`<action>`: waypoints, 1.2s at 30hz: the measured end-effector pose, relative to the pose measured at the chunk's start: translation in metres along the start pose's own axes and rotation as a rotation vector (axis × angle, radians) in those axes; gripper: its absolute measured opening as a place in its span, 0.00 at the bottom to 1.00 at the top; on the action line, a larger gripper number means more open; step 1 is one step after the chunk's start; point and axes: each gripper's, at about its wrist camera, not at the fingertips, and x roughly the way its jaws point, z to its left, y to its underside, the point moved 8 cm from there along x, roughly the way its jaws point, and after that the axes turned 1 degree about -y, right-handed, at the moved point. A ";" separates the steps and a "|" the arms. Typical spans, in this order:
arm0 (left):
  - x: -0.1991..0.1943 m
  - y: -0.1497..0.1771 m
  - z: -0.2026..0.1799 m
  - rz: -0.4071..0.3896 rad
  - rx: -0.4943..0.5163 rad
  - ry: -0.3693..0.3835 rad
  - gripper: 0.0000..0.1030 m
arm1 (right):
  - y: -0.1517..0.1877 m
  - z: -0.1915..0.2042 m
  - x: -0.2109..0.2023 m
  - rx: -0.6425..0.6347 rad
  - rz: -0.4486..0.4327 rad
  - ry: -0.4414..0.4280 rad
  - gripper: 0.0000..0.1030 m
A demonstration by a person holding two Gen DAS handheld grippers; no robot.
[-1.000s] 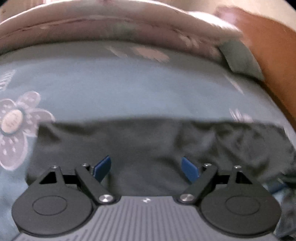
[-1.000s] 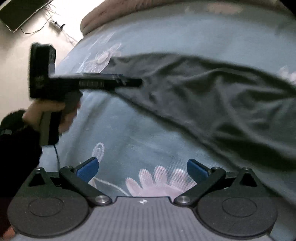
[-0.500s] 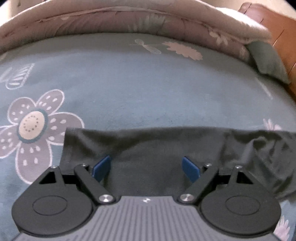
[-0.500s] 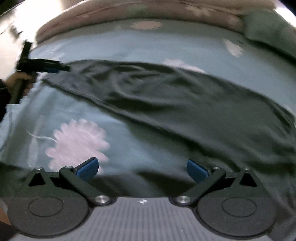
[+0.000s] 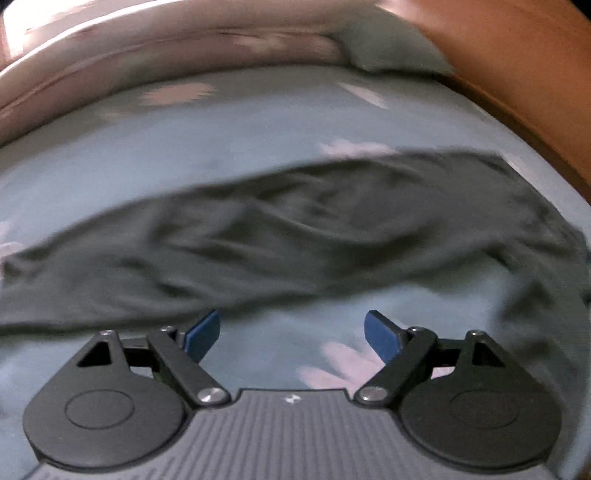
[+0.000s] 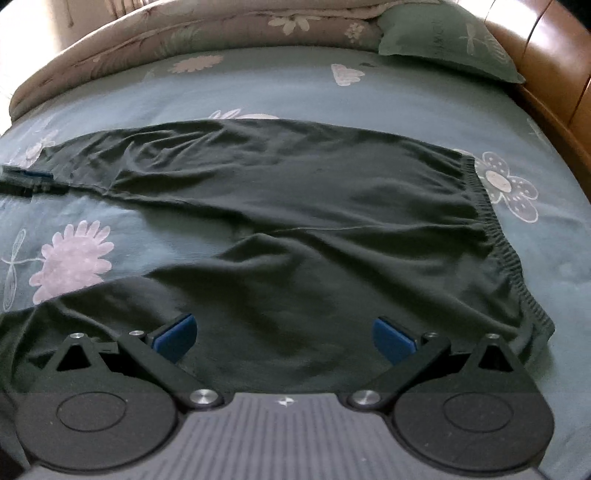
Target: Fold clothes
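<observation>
Right hand-held gripper (image 6: 284, 332) wide open, empty, low over dark trousers (image 6: 295, 206) spread on bed (image 6: 258, 88), left hand-held gripper (image 5: 291, 330) wide open, empty, above bedsheet.

Ahead of my right gripper (image 6: 283, 334) the dark trousers (image 6: 295, 229) are soft matt cloth, creased, with a ribbed, gathered waistband (image 6: 495, 229) to my right. Under them the bedsheet (image 6: 258, 85) is smooth matt fabric with a flower print. Beyond it lie a puffy quilt (image 6: 166, 33) and a cloth pillow (image 6: 443, 37). Far right, the wooden bed frame (image 6: 546, 74) looks glossy. My 2 blue pads (image 6: 173, 334) are smooth plastic on matt black arms with shiny metal screws (image 6: 202, 398).
</observation>
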 end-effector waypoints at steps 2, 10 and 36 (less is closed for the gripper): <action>-0.003 0.010 -0.028 0.020 0.049 0.007 0.83 | 0.003 -0.006 0.001 -0.033 -0.008 0.008 1.00; -0.020 0.014 -0.102 0.023 0.045 0.021 0.83 | -0.008 -0.046 0.022 -0.105 -0.069 -0.078 1.00; -0.007 0.012 -0.204 0.107 0.097 -0.067 0.83 | 0.013 -0.134 0.049 0.012 -0.043 -0.096 1.00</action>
